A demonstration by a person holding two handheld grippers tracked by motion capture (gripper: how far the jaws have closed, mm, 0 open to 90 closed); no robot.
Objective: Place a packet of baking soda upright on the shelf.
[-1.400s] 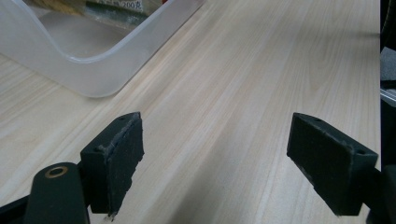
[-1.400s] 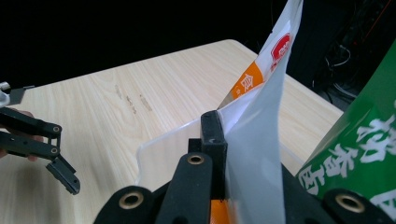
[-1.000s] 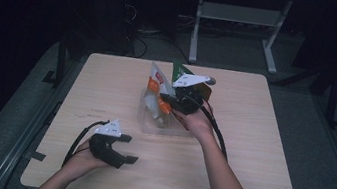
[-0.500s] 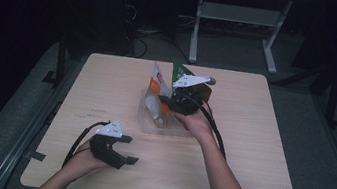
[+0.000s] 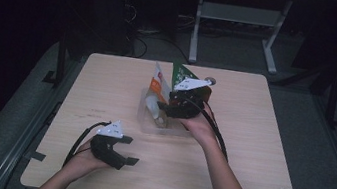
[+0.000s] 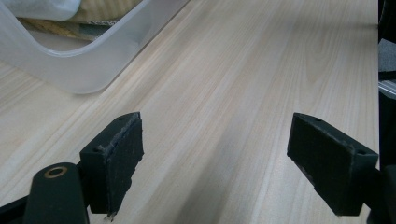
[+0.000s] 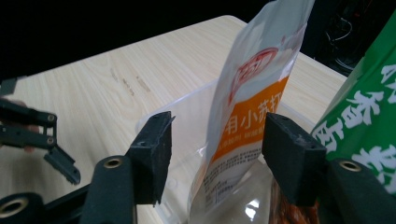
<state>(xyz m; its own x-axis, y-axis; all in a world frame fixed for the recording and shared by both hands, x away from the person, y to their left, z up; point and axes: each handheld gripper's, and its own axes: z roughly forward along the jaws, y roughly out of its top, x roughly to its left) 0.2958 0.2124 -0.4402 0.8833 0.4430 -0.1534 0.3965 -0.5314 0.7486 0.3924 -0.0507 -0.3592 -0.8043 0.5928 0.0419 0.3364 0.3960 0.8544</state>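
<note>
A clear plastic bin [image 5: 161,126] sits mid-table. A white-and-orange pouch [image 5: 156,85] stands upright in it, and a green packet [image 5: 182,72] leans behind. My right gripper [image 5: 167,108] reaches into the bin from the right. Its jaws have just been opening. In the right gripper view the pouch [image 7: 254,93] stands between the pads of the right gripper [image 7: 217,140], and neither pad presses on it. The green packet [image 7: 364,107] is at the right. My left gripper [image 5: 132,150] rests open near the front left, with nothing between its jaws [image 6: 217,154].
A white bottle-like item [image 5: 152,107] lies in the bin, and its clear corner [image 6: 79,70] shows beyond the left jaws. A metal stand [image 5: 239,14] is on the floor past the table's far edge. Bare wood surrounds the bin.
The right gripper's jaws have opened off the white-and-orange pouch, which stays standing in the bin. Both hands have stayed in place.
</note>
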